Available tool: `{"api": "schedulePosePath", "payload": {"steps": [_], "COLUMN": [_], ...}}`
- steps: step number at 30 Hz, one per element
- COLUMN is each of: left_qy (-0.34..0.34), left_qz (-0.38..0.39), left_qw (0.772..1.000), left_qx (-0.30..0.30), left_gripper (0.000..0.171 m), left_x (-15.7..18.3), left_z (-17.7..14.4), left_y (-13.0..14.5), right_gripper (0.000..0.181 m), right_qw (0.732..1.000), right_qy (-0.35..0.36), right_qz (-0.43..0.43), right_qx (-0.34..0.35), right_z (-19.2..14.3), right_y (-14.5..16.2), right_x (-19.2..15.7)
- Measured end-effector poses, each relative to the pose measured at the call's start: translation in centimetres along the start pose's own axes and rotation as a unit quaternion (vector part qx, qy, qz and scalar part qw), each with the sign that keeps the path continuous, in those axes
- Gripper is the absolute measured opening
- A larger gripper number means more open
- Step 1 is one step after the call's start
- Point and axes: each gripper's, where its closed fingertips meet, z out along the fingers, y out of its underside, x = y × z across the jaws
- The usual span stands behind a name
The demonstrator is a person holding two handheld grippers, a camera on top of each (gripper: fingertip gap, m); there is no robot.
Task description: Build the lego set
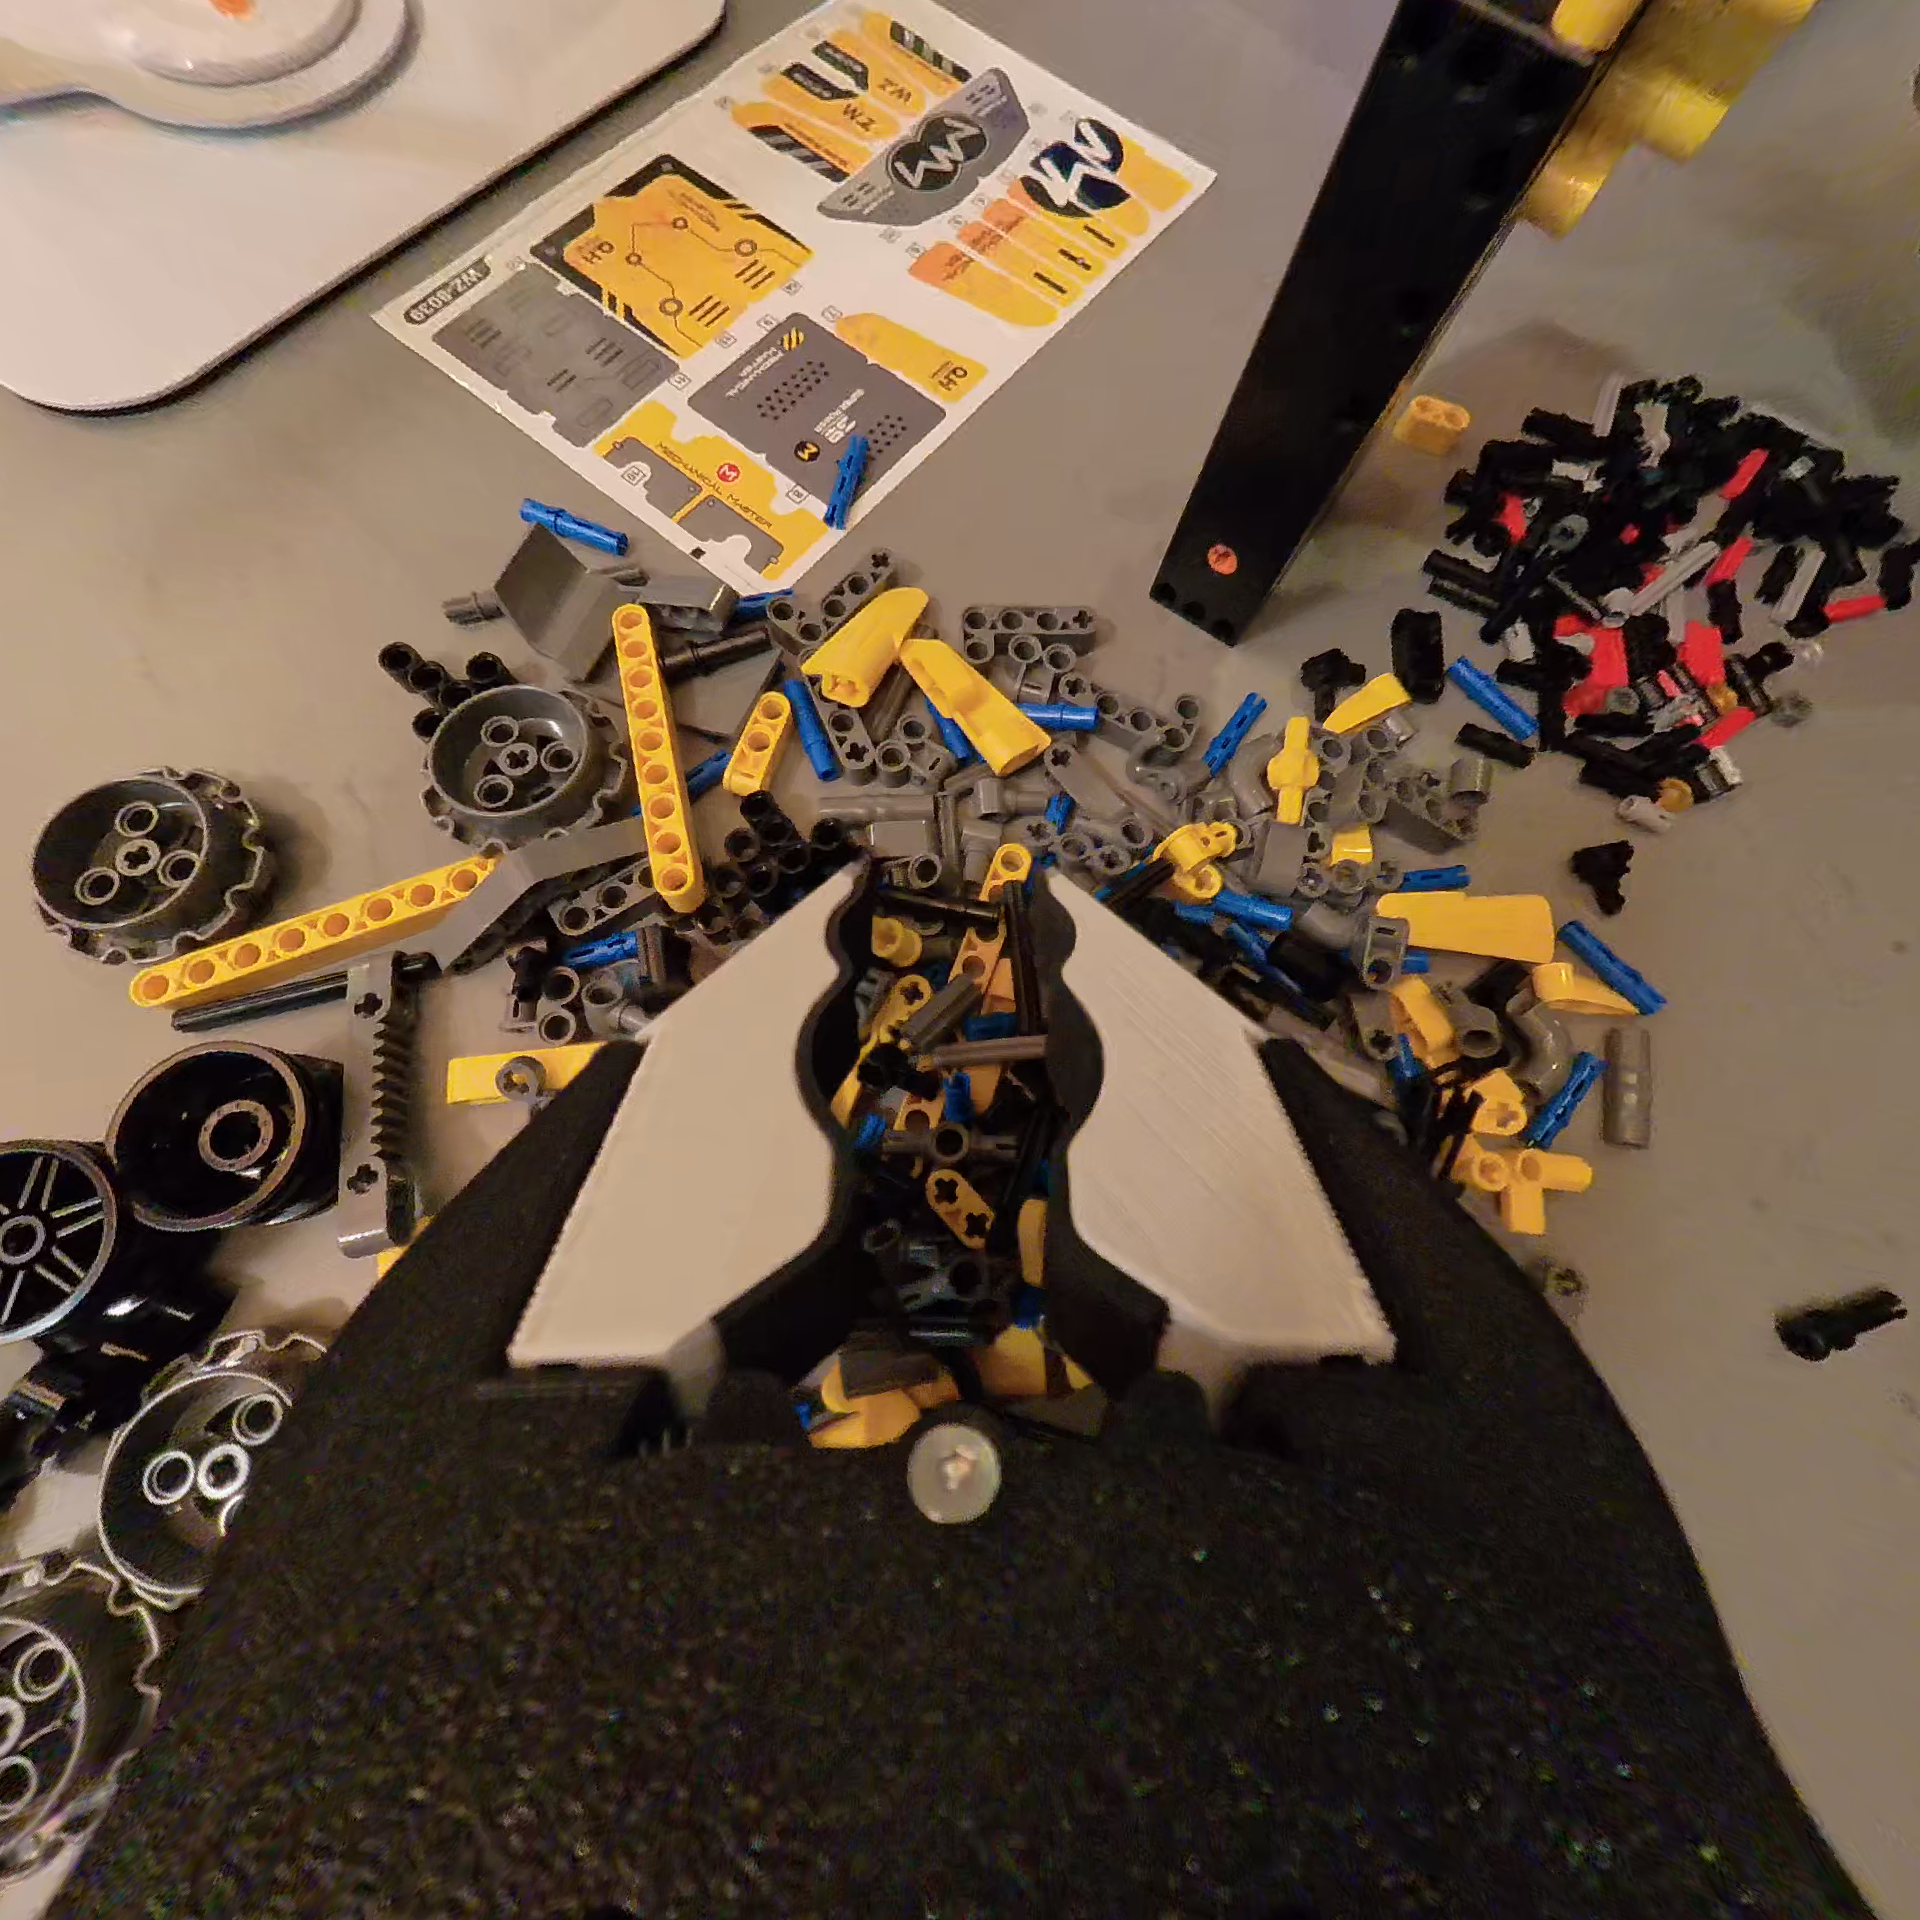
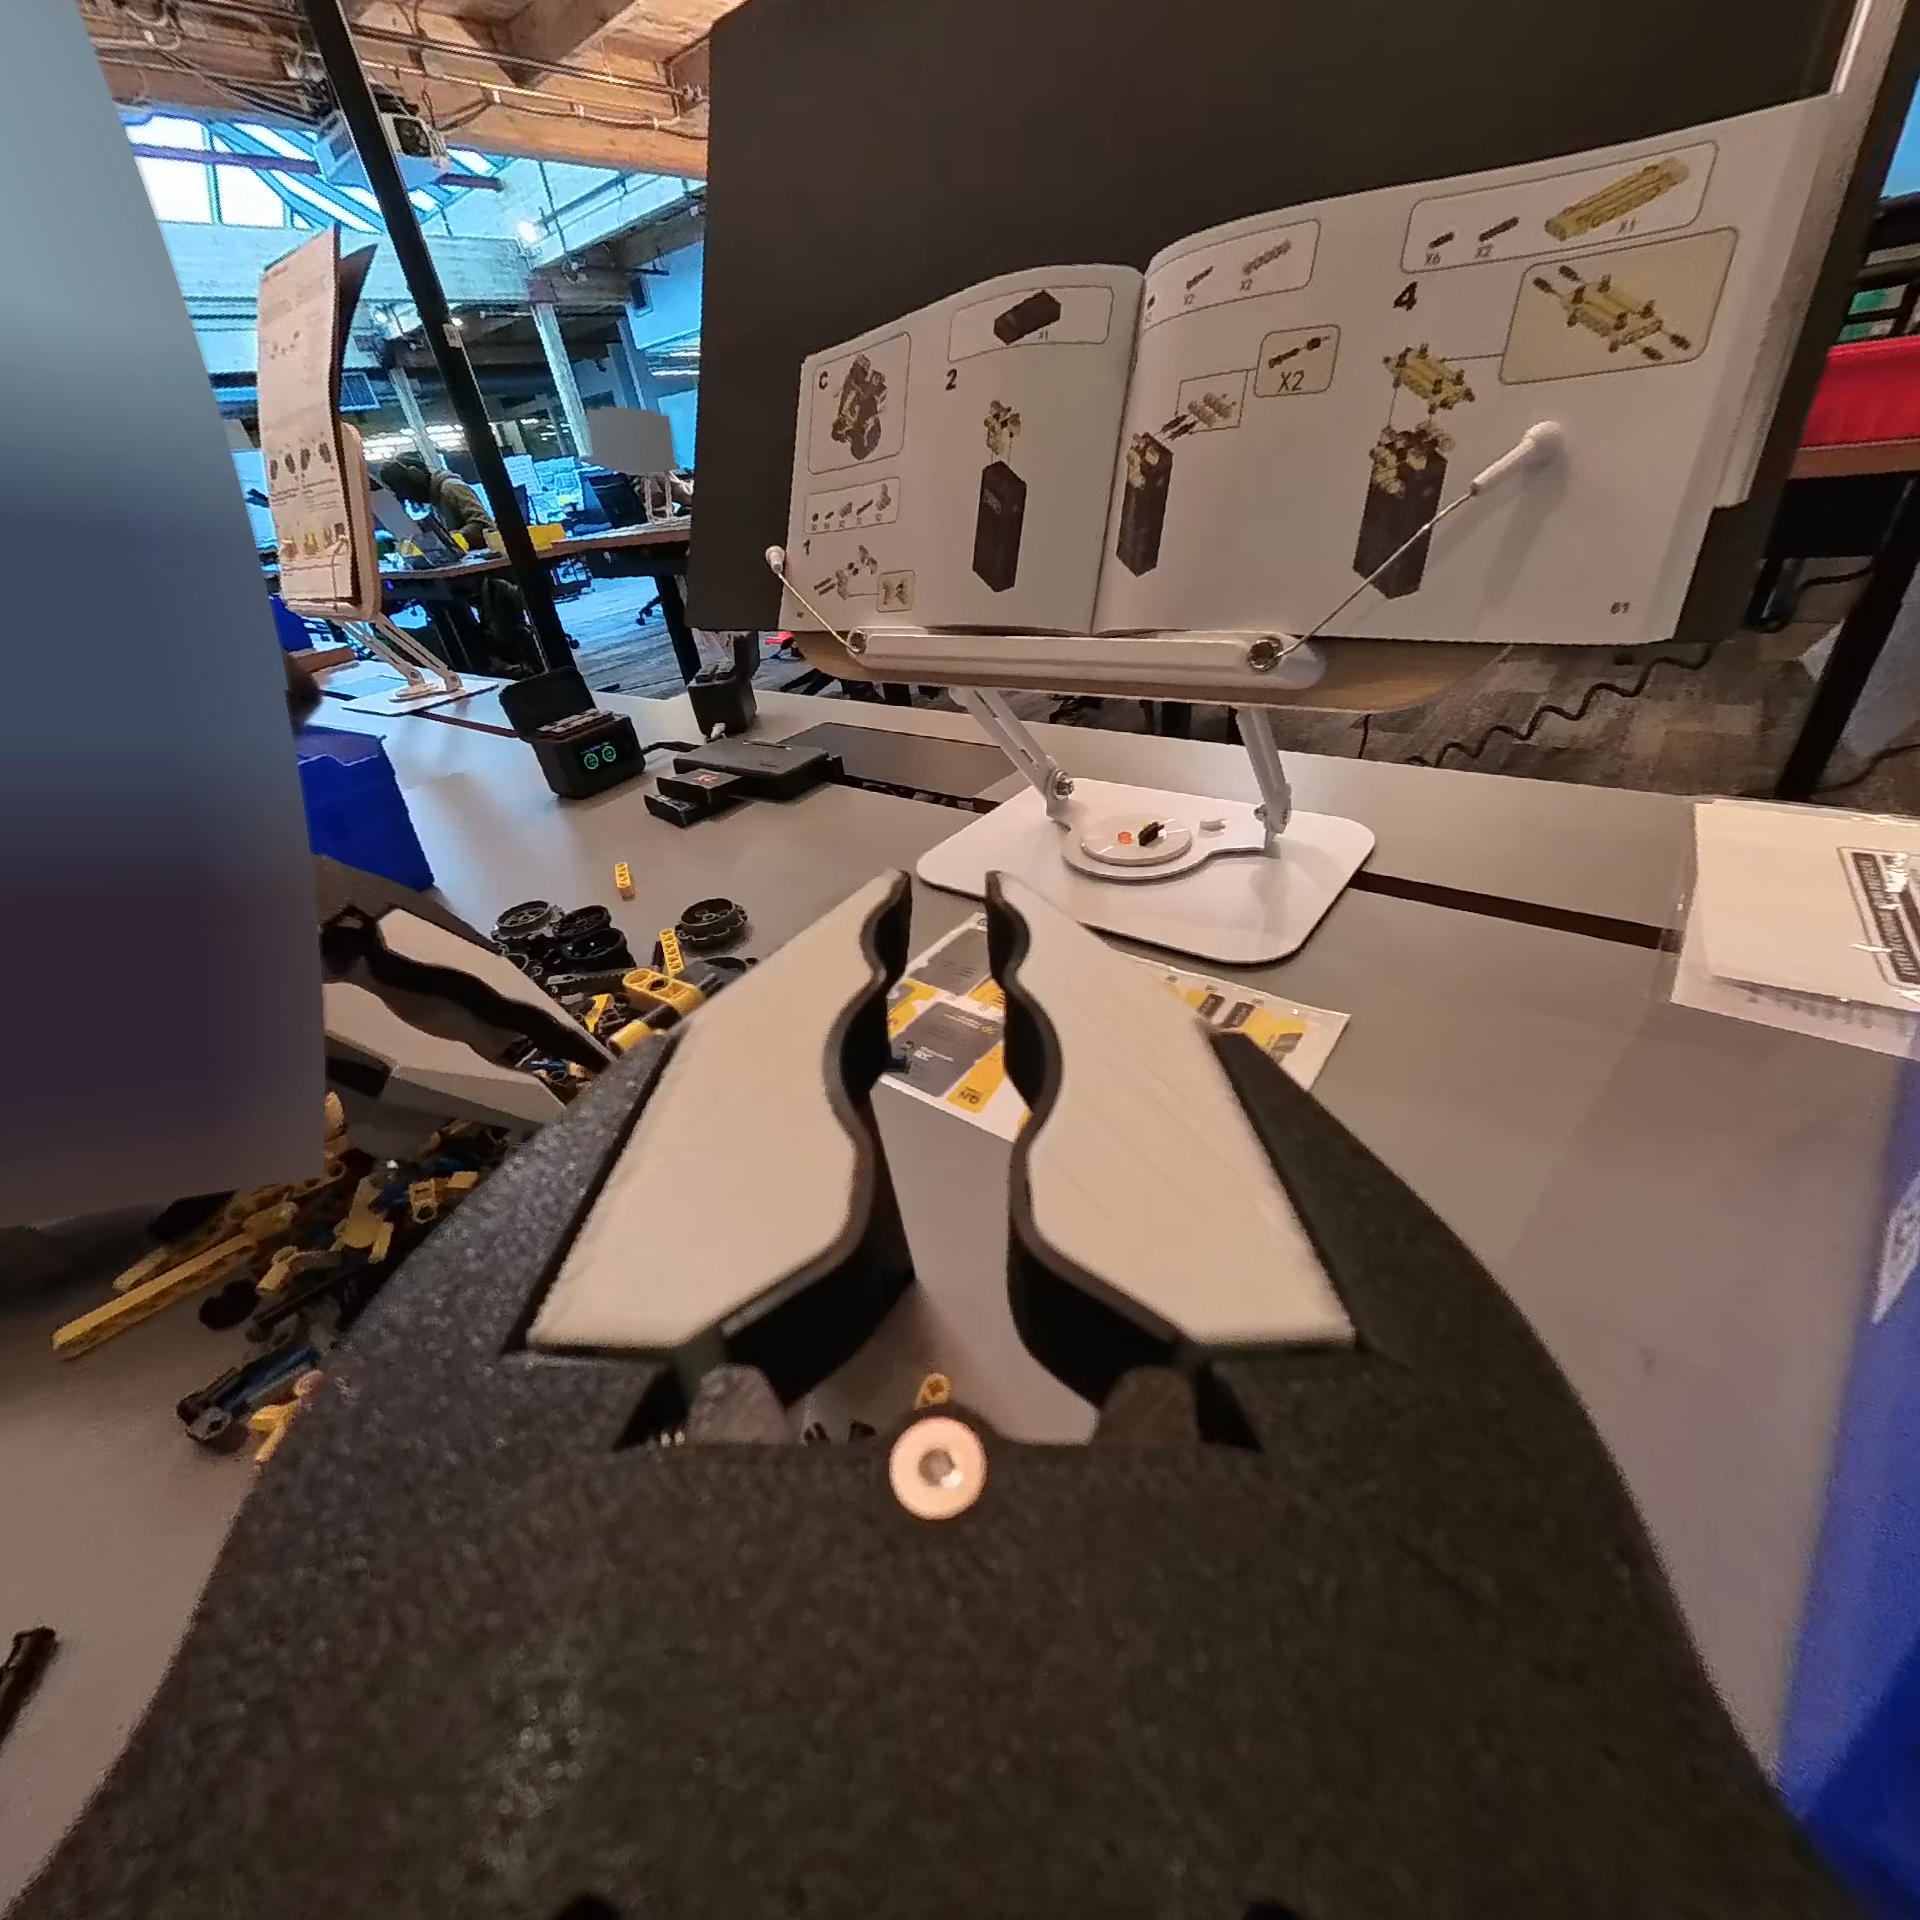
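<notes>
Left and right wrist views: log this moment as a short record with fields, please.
setting: grey table
left hand-held gripper: open, above a mixed pile of building parts, holding nothing
right hand-held gripper: open, empty, aimed at a stand with an open instruction booklet
nearby: sticker sheet, wheels, black and red pins, black block upright

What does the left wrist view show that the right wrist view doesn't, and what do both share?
Left wrist only: the open left claw low over the mixed brick pile, a red-and-black pin pile, and a black block assembly standing upright.

Right wrist only: the open, empty right claw, and the instruction booklet open on its stand.

Both: the sticker sheet, wheels, yellow beams and grey table.
</notes>
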Motion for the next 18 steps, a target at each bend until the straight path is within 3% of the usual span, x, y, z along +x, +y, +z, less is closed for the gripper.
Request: {"api": "schedulePosePath", "payload": {"steps": [5,13,15,18], "left_qy": [0.018,0.04,0.034,0.029], "left_qz": [0.026,0.024,0.029,0.032], "left_qw": [0.999,0.999,0.999,0.999], "left_qx": [-0.024,-0.014,-0.007,0.007], "left_gripper": [0.029,0.02,0.004,0.004], "left_x": [-0.03,0.24,0.17,0.11], "left_z": [0.18,-0.17,-0.34,-0.68], "left_y": [0.83,0.69,0.56,0.26], "right_gripper": [0.013,0.013,0.013,0.013], "right_qw": [1.0,1.0,1.0,1.0], "right_qy": [-0.004,-0.004,-0.003,-0.003], "right_qz": [0.002,0.002,0.002,0.003], "right_qx": [-0.002,-0.004,-0.005,-0.007], "right_z": [0.06,0.09,0.12,0.16], "right_y": [0.1,0.19,0.26,0.37], "right_x": [-0.21,-0.18,-0.12,-0.1]}}
